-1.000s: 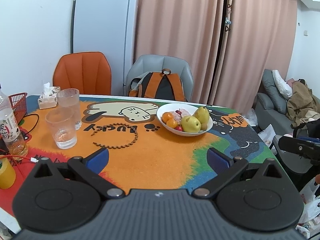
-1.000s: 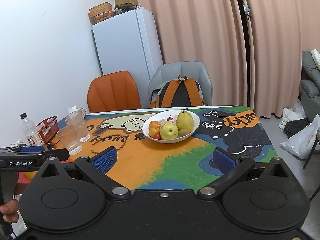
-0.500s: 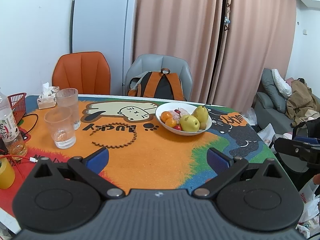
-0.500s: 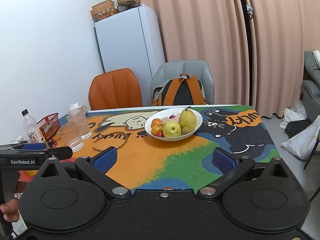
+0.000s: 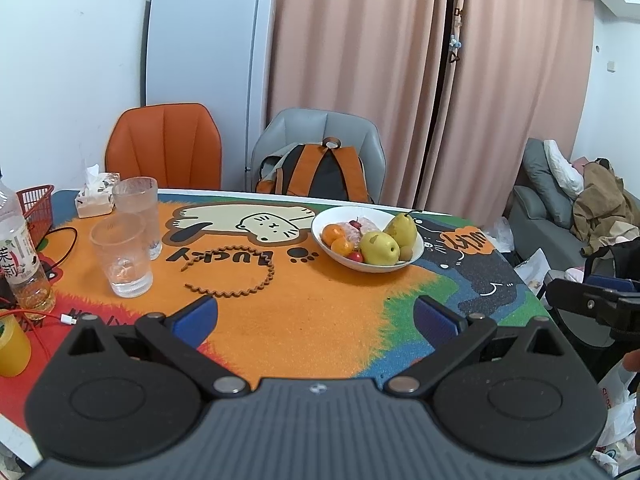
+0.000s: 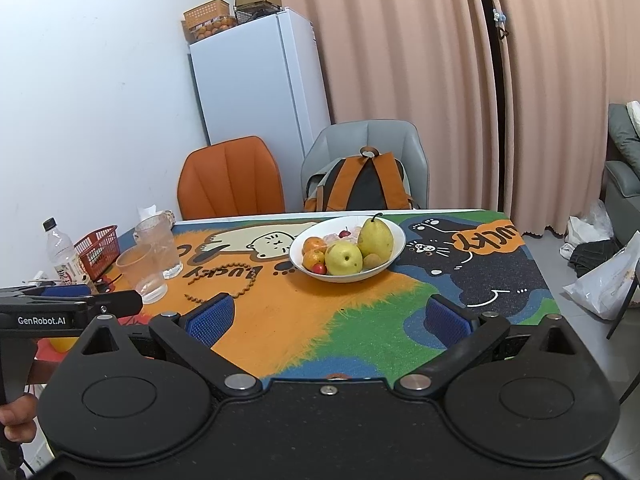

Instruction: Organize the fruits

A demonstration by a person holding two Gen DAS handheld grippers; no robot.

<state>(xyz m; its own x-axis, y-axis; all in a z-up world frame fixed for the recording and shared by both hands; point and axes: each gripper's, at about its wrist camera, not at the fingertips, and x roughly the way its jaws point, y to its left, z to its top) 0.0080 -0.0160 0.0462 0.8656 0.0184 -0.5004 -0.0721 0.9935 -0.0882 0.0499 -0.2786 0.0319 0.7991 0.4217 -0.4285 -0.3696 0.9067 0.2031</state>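
Over the last second both views have risen slightly, so the worktop [image 5: 304, 320] sits lower in frame while the fruit stays as it was; this fits either an approach or a withdrawal. Left to right: glasses [image 5: 120, 256], a wavy brown loop [image 5: 236, 268], then the white bowl [image 5: 372, 270], holding two oranges [image 5: 338, 242], a yellow apple [image 5: 380, 248], a pear [image 5: 404, 228] and small red fruit. Left gripper [image 5: 316, 316] and right gripper [image 6: 328, 320] hover spread wide and empty, well short of the bowl.

Table [image 5: 304, 320] bears fruit bowl [image 5: 344, 261], two glasses [image 5: 120, 256], bottle [image 5: 20, 256].
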